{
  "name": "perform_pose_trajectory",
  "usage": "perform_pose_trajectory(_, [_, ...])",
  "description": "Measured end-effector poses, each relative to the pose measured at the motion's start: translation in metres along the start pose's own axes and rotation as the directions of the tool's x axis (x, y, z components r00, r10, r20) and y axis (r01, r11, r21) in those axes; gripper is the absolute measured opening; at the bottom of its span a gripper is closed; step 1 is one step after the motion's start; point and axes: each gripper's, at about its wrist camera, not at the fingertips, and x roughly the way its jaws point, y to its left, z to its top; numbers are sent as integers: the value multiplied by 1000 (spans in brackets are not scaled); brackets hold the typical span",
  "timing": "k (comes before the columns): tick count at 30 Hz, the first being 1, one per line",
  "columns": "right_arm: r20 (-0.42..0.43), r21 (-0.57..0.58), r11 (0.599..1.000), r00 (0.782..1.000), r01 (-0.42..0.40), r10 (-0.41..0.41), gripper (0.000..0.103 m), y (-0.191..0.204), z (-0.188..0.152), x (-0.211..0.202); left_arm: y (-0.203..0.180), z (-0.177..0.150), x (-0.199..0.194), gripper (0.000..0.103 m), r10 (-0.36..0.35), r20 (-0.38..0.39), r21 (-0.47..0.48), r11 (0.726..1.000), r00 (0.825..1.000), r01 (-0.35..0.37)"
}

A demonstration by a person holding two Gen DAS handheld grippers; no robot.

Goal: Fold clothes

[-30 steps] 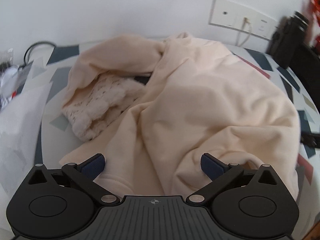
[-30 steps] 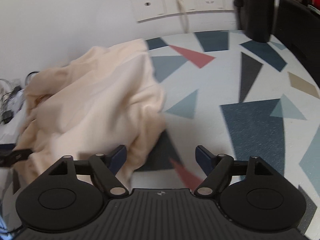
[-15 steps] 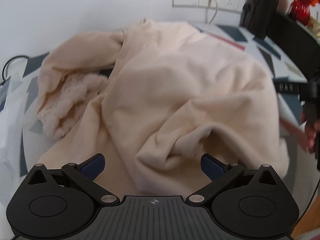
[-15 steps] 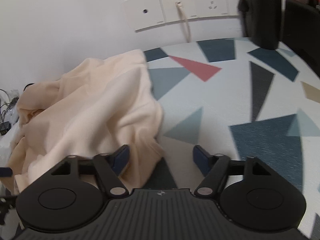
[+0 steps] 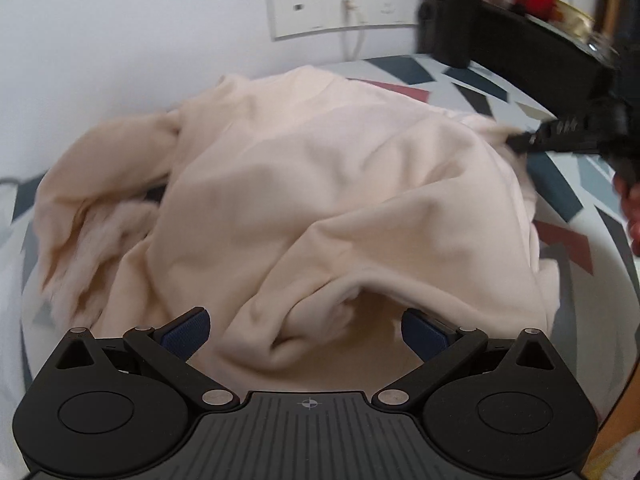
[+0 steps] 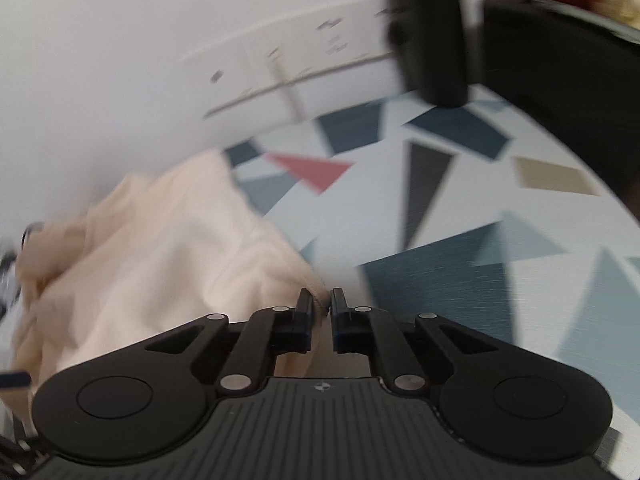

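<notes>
Lying crumpled on patterned counter (image 6: 460, 216) near wall: cream garment (image 5: 320, 184), soft folds, fleecy lining showing at left. Left gripper (image 5: 306, 326) spread wide over near hem. Right gripper (image 6: 319, 307) pinched on garment's right edge.

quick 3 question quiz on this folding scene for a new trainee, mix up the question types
1. True or false: the right tongs are shut on an edge of the cream garment.
2. Multiple choice: the left tongs are A) shut on the garment, B) open, with a fold of the garment between the pads, C) out of view.
3. Fill the blank: on the wall behind the garment, a cable hangs from the white ____ panel.

Key
1. True: the jaws pinch a bit of its hem.
2. B: the blue pads stand wide apart.
3. Socket.
</notes>
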Motion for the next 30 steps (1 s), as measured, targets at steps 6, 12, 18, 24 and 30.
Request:
perform_pose_trajectory(6, [92,86,993,992,80,-88,8,-25,2,-39,3,4,2,40,-52,43,-10,999,998,53])
perform_pose_trajectory(12, [44,115,992,998,46,-51,8,-30,-3,-42,19,4,-12,11,-116,90,-56,991,989,122])
perform_pose_trajectory(18, [-26,124,988,996,-86,90,9,-14,-7,-35,89,4,-59,10,-13,244,-296,951,970,87])
perform_pose_trajectory(24, [-187,2,950,933,-313,308,9,48,-40,-21,157,11,-54,15,177,187,-448,891,966,-77])
perform_pose_trajectory(30, [-365,-145,894,863,-423,349,14,106,-76,-4,178,6,-38,90,349,1,-480,822,937,-306])
